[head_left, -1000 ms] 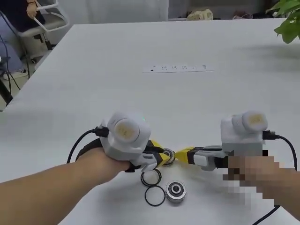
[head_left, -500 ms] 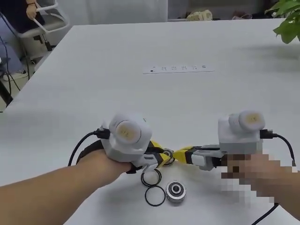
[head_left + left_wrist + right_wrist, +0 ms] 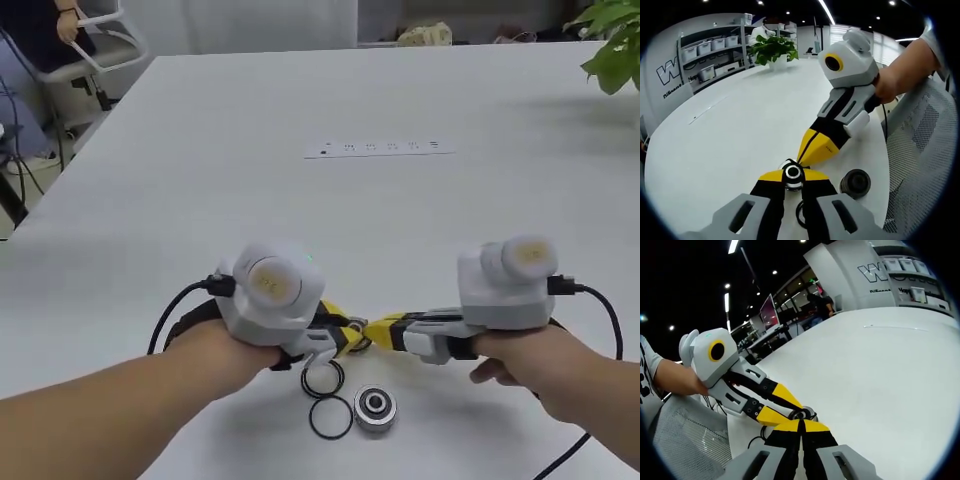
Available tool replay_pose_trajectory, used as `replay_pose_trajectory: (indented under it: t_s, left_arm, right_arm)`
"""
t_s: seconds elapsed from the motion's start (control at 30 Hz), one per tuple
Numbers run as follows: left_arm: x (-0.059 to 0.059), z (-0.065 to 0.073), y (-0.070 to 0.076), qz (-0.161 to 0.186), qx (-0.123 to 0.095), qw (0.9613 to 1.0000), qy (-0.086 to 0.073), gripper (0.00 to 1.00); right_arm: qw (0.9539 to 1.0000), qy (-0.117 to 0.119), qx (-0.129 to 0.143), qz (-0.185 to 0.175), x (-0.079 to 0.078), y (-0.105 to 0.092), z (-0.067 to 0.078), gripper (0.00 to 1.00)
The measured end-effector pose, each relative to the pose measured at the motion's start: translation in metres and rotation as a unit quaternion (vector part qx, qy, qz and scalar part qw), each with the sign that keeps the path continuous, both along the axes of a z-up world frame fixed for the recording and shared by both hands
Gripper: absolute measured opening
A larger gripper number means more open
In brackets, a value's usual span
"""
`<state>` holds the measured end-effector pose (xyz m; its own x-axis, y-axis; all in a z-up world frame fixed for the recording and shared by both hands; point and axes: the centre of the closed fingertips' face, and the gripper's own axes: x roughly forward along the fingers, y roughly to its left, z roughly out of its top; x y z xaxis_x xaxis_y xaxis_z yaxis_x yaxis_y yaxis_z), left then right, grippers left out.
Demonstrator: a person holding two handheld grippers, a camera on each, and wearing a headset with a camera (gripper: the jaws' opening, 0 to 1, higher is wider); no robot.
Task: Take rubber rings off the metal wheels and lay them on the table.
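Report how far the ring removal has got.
Done: two rubber rings lie on the table beside a loose metal wheel. In hand: the left gripper is shut on a second wheel, and the right gripper, jaws closed, meets its rim, apparently working at its ring. Left: that ring must come off and be laid down. Whether the loose wheel is stripped is unclear.

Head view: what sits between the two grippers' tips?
A small metal wheel, clamped by the left gripper; the right gripper touches it. Clearest in the left gripper view.
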<state>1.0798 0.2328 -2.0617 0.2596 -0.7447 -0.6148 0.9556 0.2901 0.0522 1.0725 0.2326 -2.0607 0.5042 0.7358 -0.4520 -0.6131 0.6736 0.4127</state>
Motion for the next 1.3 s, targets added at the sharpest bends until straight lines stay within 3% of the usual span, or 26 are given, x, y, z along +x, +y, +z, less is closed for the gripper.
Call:
replay_pose_trajectory:
  t_s: [0.27,0.73,0.93,1.03,1.3]
  left_arm:
    - [0.000,0.000,0.000,0.003,-0.002,1.0000,0.000,0.07]
    - [0.000,0.001,0.000,0.001,-0.004,1.0000,-0.001,0.07]
    - [0.000,0.001,0.000,0.004,-0.005,1.0000,0.007,0.08]
    - [-0.002,0.002,-0.001,0.007,-0.011,0.9997,0.019,0.14]
    - [-0.008,0.016,0.003,-0.008,-0.025,0.9995,0.015,0.19]
  right_arm:
    - [0.9998,-0.012,0.010,0.013,-0.001,0.005,0.008,0.00]
    - [0.9997,-0.021,-0.001,0.010,-0.001,0.003,0.005,0.00]
    - [0.9997,-0.022,-0.002,0.009,0.000,0.002,0.004,0.00]
    - [0.9997,-0.023,0.000,0.009,0.000,0.002,0.005,0.00]
    - [0.9996,-0.025,0.014,0.001,0.003,-0.001,0.012,0.00]
